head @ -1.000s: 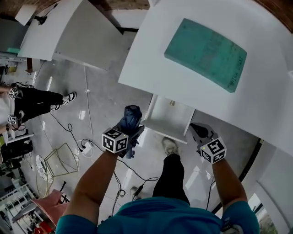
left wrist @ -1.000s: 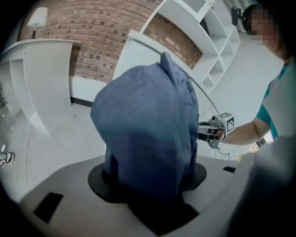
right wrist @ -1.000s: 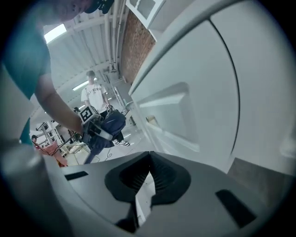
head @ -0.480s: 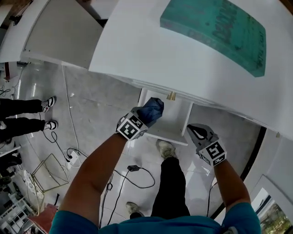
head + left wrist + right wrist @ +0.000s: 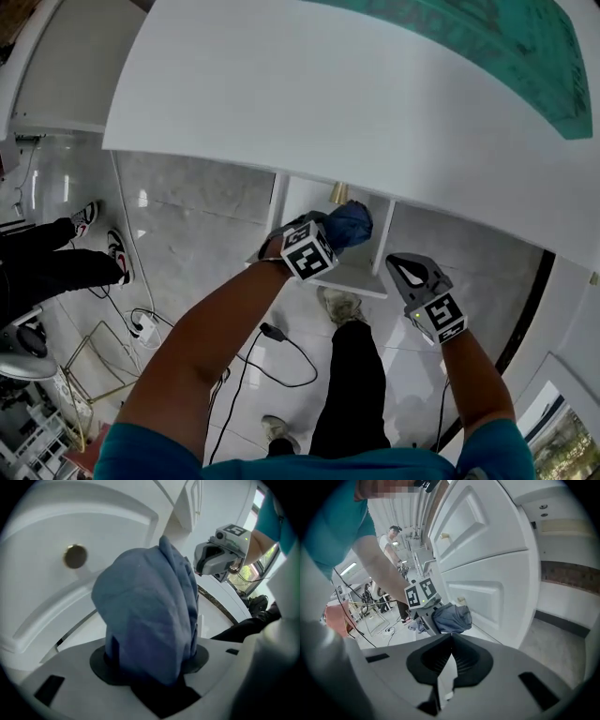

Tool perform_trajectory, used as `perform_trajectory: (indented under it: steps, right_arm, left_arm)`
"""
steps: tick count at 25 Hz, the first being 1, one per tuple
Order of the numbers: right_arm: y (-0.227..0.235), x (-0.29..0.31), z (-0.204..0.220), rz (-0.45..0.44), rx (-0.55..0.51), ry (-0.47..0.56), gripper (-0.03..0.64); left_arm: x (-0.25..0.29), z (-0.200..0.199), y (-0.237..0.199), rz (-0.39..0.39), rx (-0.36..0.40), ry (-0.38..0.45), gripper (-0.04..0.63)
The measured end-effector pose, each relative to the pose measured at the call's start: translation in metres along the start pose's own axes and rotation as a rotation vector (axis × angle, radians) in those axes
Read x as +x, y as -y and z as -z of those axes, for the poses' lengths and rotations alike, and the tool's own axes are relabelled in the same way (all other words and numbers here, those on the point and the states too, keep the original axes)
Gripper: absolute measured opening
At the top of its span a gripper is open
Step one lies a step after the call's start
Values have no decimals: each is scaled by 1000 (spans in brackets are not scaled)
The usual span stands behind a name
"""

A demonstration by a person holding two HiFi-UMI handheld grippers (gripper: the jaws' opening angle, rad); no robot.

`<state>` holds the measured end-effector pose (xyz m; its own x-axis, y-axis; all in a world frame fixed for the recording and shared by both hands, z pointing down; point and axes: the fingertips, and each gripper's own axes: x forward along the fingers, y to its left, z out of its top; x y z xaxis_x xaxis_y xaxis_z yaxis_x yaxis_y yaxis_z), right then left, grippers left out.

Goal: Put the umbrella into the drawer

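The folded blue umbrella (image 5: 349,225) (image 5: 150,620) (image 5: 452,617) sticks out of my left gripper (image 5: 330,236), whose jaws are shut on its lower end. In the head view it hangs over the open white drawer (image 5: 358,277) under the table's edge. The left gripper view shows it in front of a panelled white front with a brass knob (image 5: 75,556) (image 5: 337,193). To the right of the drawer my right gripper (image 5: 405,269) (image 5: 449,660) is shut with nothing in it, and the umbrella lies straight beyond its jaws.
A white table top (image 5: 309,103) with a teal mat (image 5: 525,47) overhangs the drawer. Cables (image 5: 281,339) run over the grey floor, and my own leg and shoe (image 5: 343,305) stand below the drawer. Another person's legs (image 5: 66,258) are at the left.
My left gripper has carried the umbrella down and to the right, from left of the drawer to over it, rolling as it went. The right gripper has sunk a little.
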<state>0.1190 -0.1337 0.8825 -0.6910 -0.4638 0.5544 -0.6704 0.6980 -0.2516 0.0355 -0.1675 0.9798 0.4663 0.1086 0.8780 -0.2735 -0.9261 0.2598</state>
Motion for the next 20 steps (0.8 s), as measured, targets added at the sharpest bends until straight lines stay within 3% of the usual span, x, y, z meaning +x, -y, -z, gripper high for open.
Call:
perform_trajectory:
  steps: [6,11,15,20]
  right_arm:
    - [3,5,17,14,-14,-12,23]
    - [7,-4,30,21,41,-13,23]
    - [30,-16,37,84,122,8,23]
    - [46,-26,45,120,135,-3,23]
  left_arm:
    - [17,-17,43,30,321,-28,250]
    - [48,9,28,-15,433,-123,250]
    - [70,37,18,-40,488,-193,250]
    - [96,55,27,-32,714,-259,250]
